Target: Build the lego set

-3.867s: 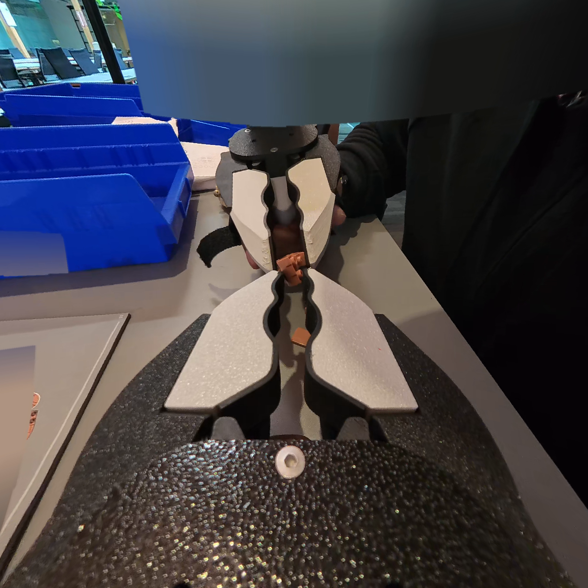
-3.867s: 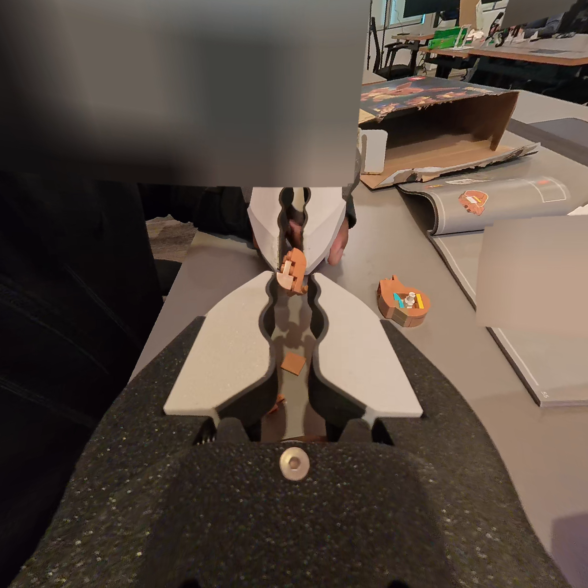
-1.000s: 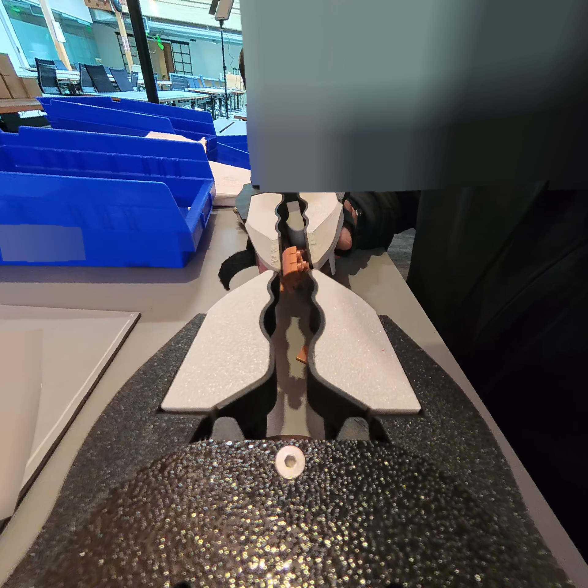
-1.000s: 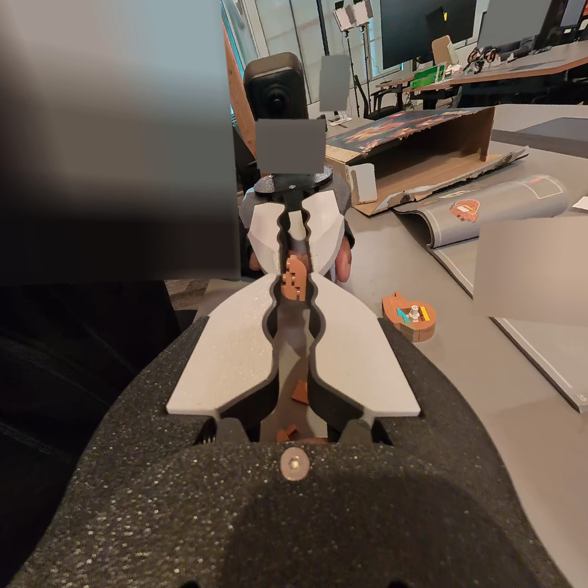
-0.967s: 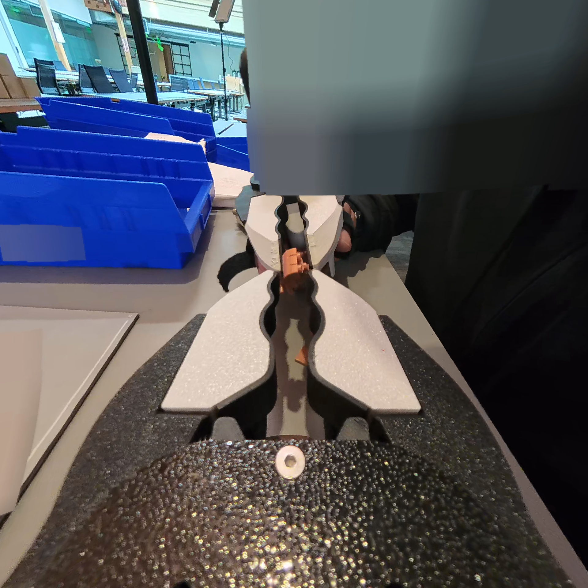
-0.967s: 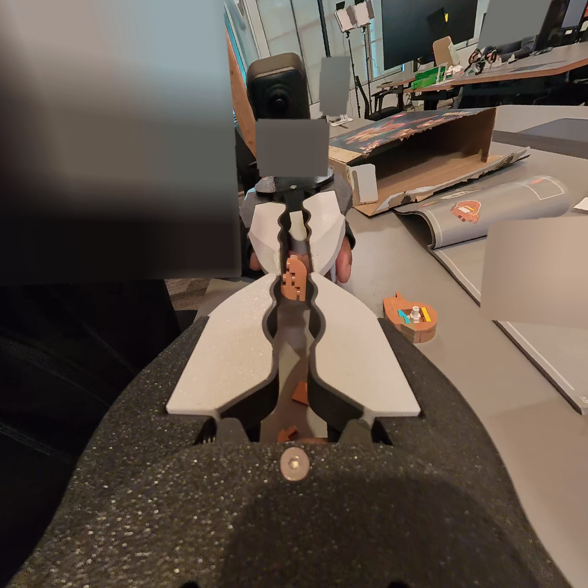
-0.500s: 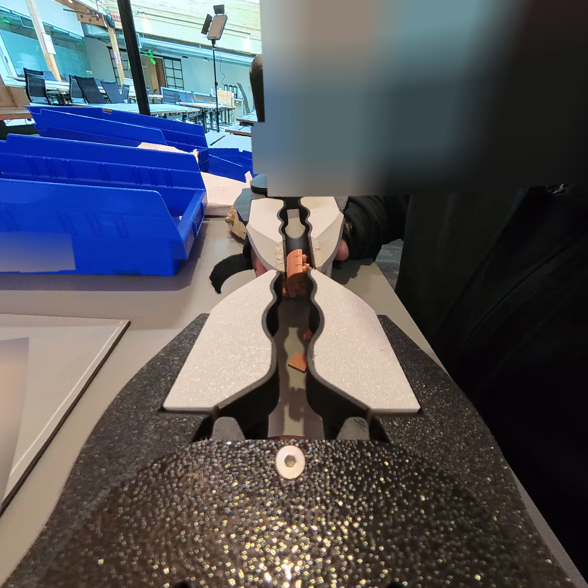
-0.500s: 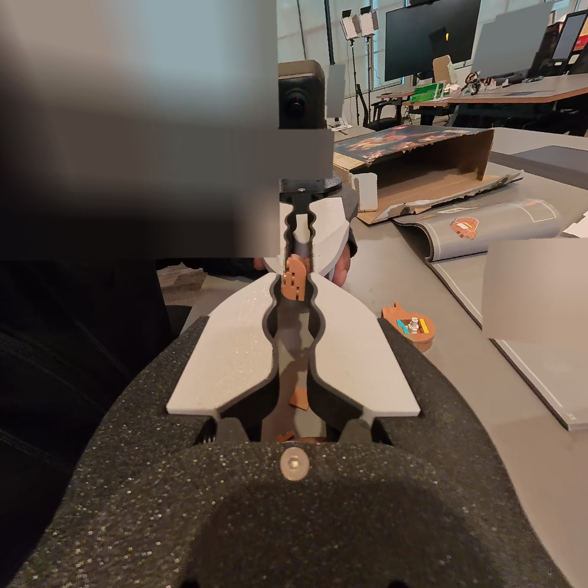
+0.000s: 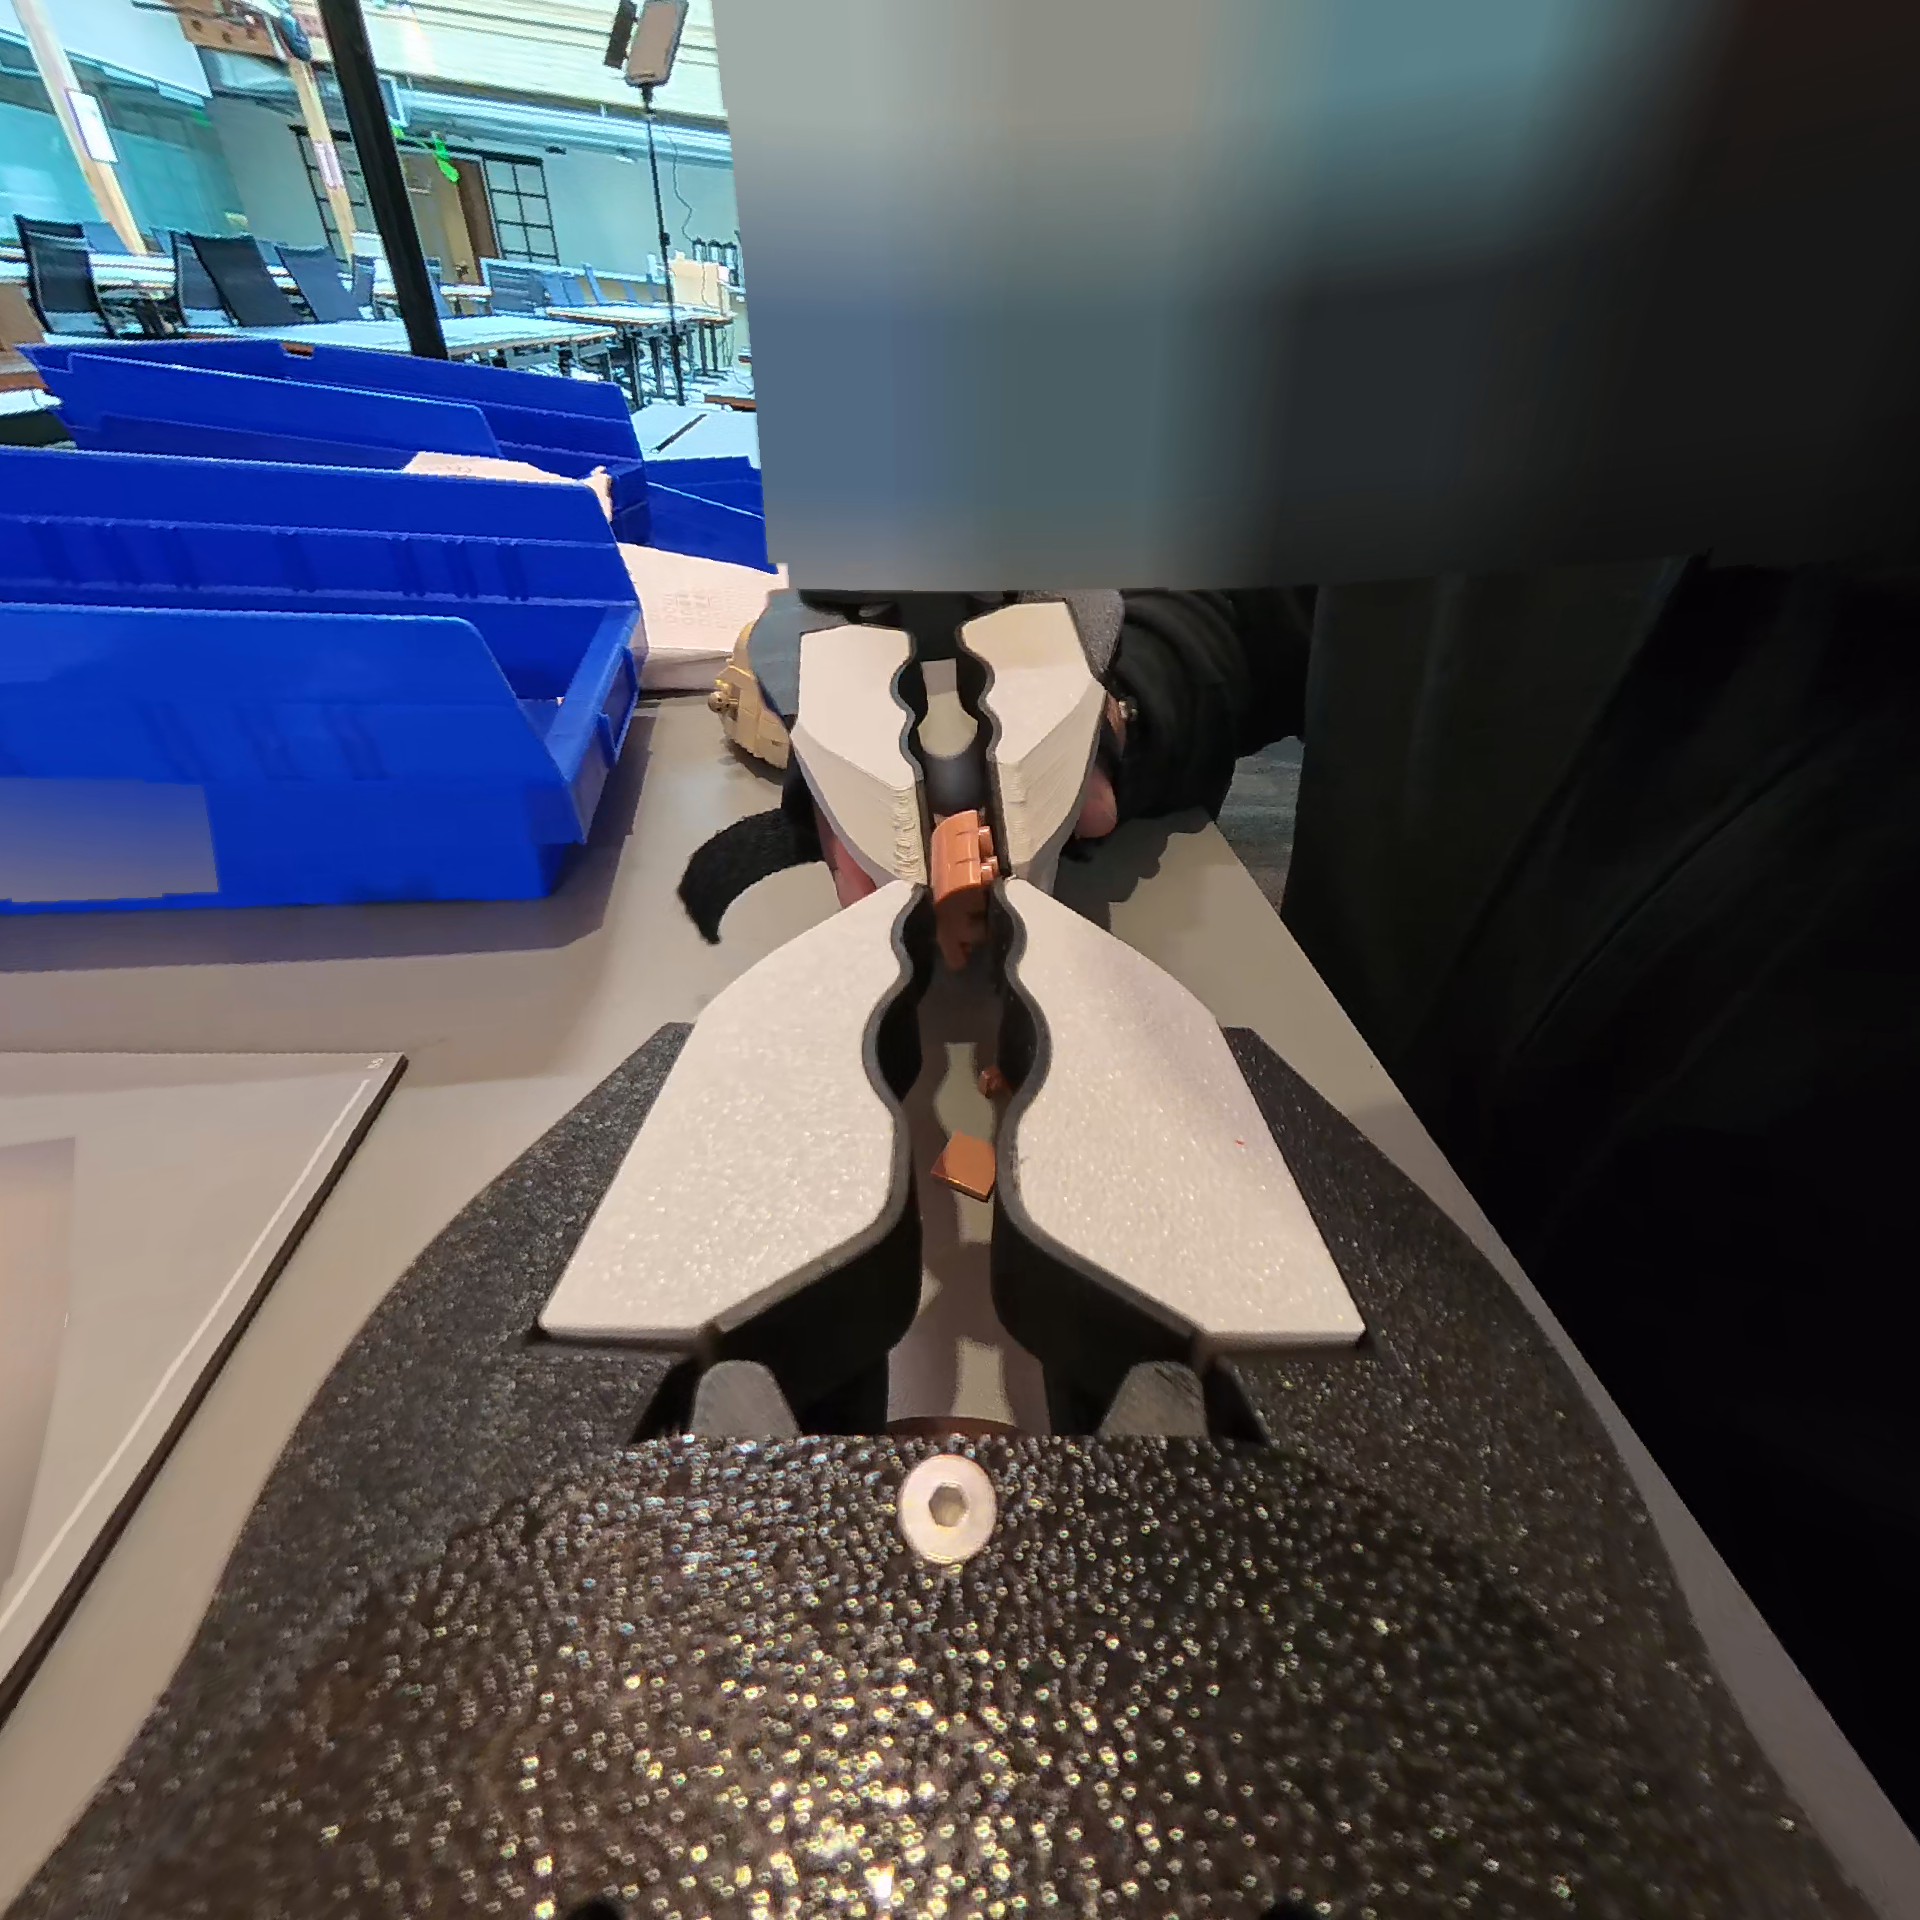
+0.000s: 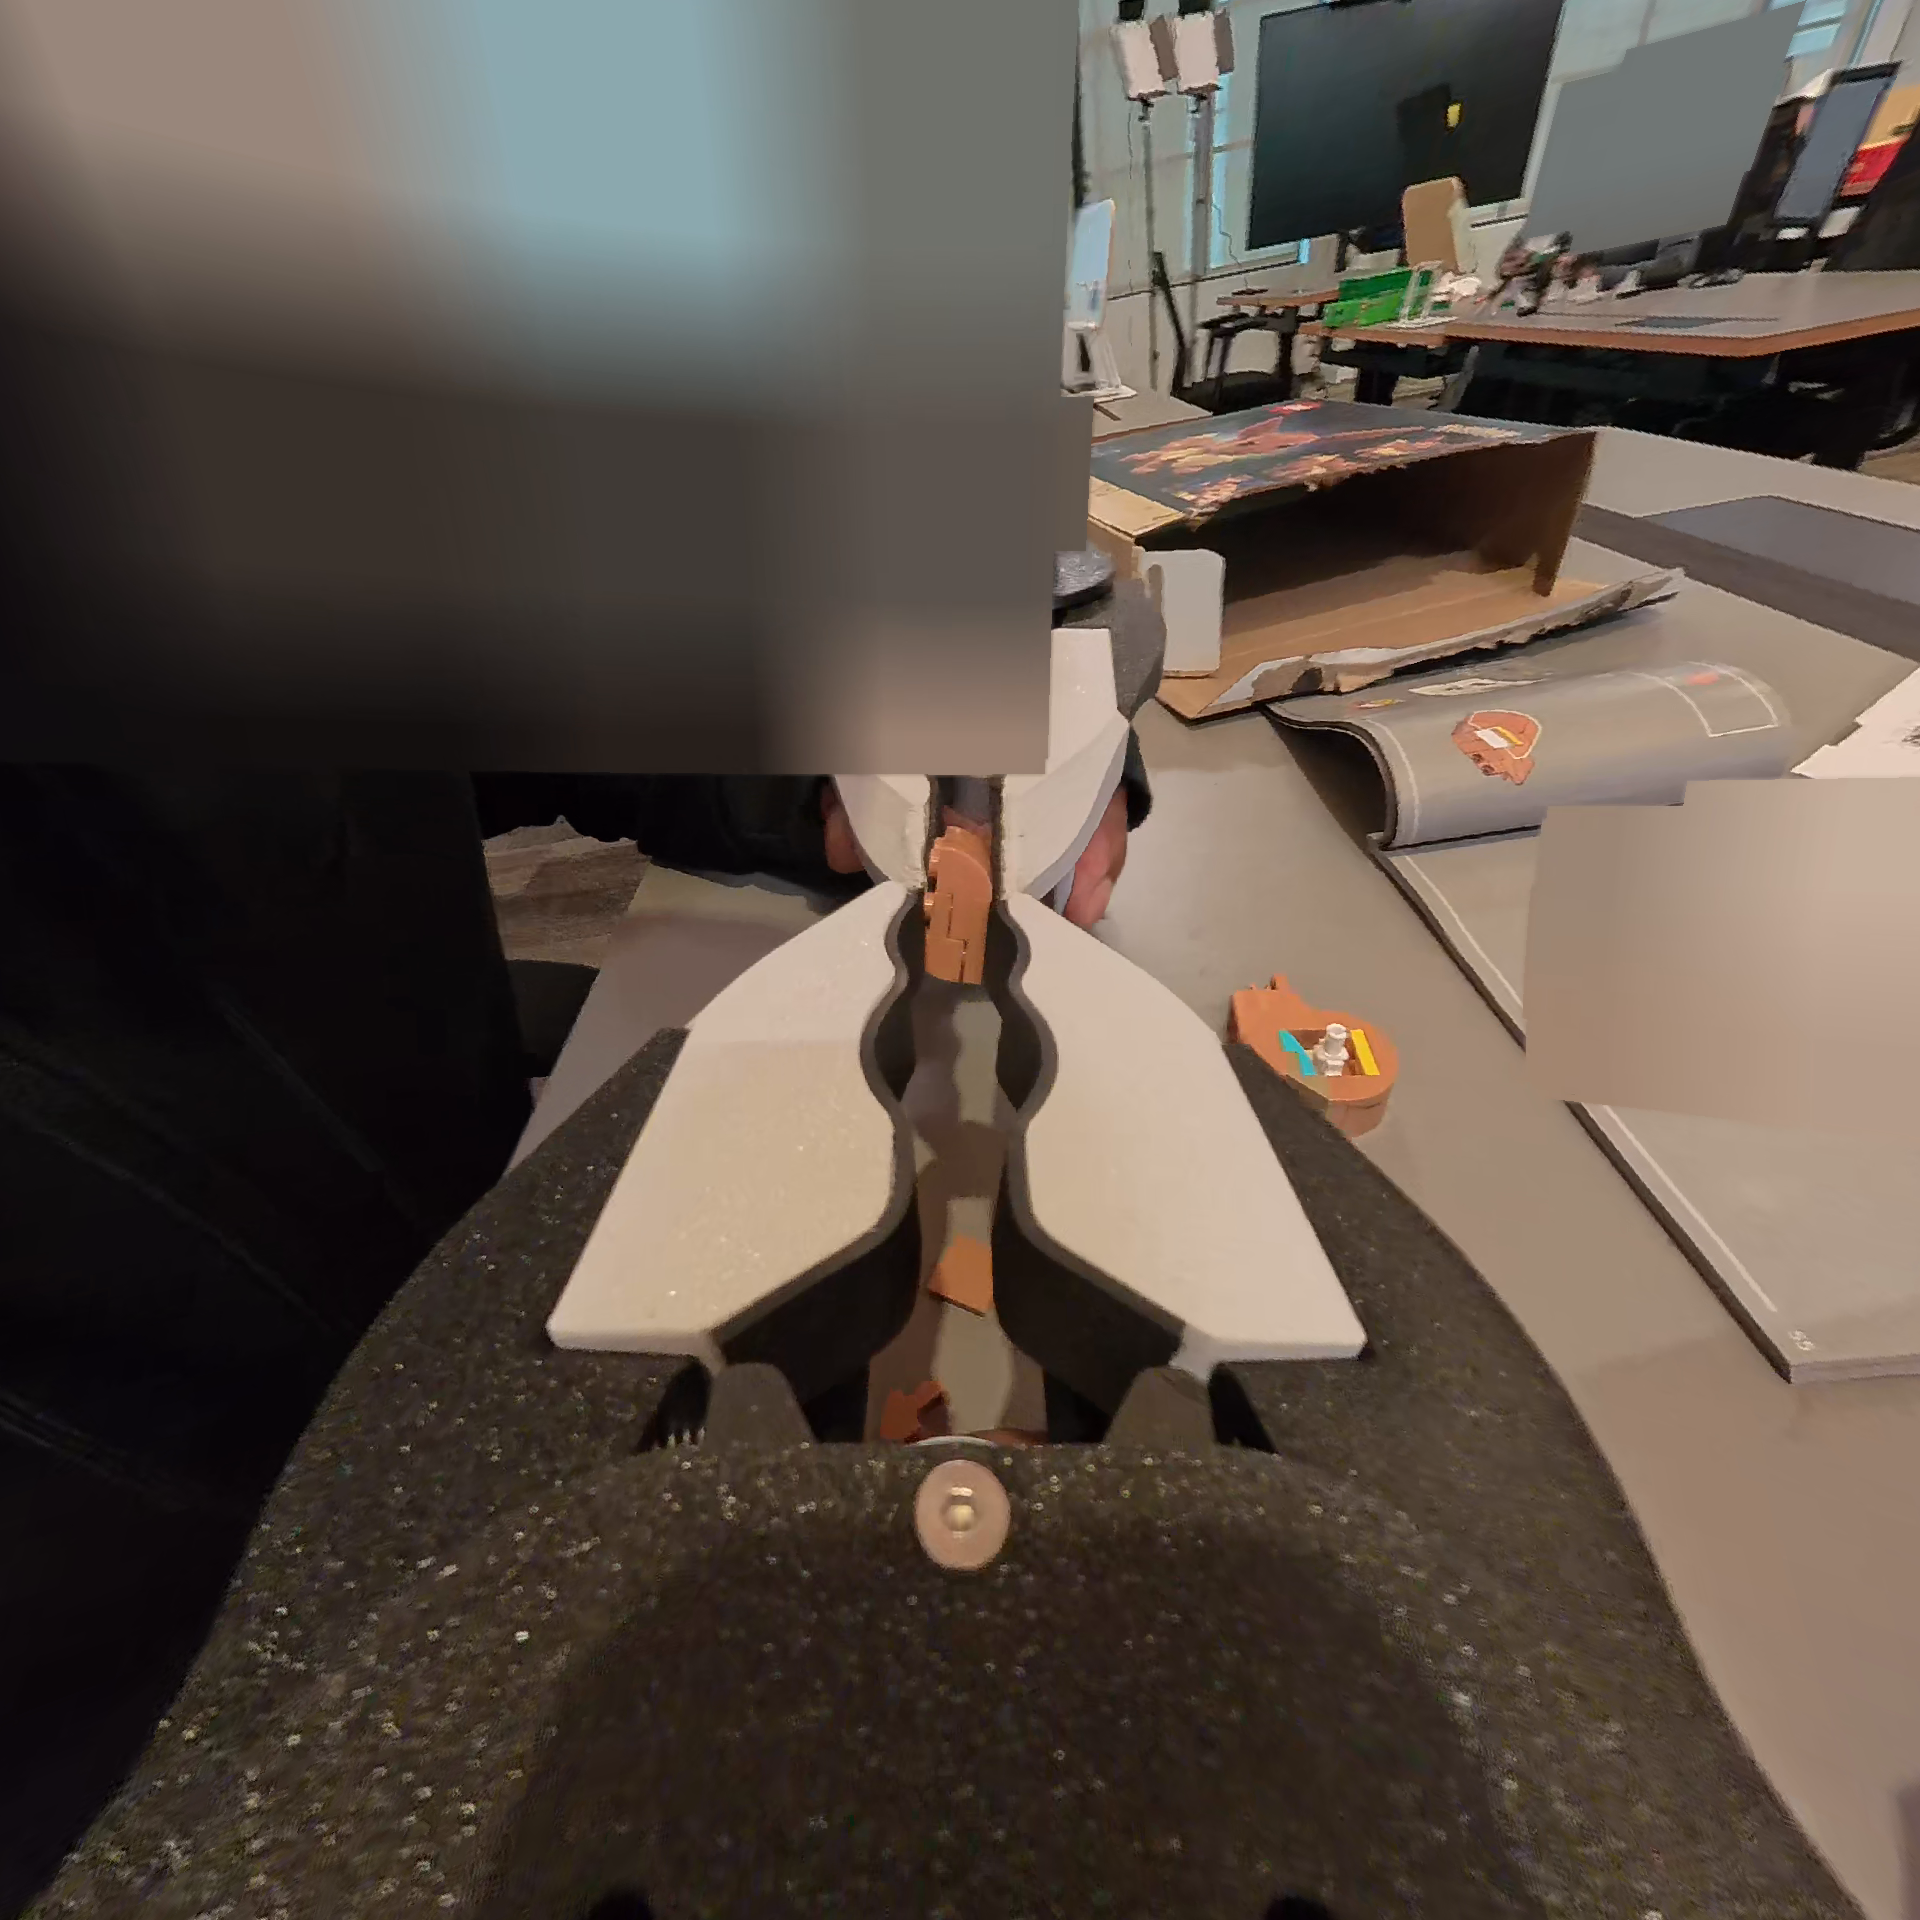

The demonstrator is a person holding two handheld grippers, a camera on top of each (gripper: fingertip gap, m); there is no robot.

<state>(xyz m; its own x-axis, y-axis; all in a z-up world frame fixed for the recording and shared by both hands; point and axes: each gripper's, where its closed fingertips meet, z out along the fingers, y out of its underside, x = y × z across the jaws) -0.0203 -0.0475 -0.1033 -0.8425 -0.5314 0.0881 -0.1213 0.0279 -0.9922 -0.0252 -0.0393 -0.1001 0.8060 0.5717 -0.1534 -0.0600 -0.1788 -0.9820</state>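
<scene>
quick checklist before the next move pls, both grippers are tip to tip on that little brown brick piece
1. Left gripper jaws closed on the brown brick piece: ok.
2. Right gripper jaws closed on the same piece: ok.
3. Piece lifted off the grey table: ok.
4. Bricks fully pressed together: cannot tell, the fingers hide the joint.
5. Loose brown tile lies on the table under the jaws, clear of them: ok.
6. Round brown brick assembly stands aside on the table: ok.
</scene>
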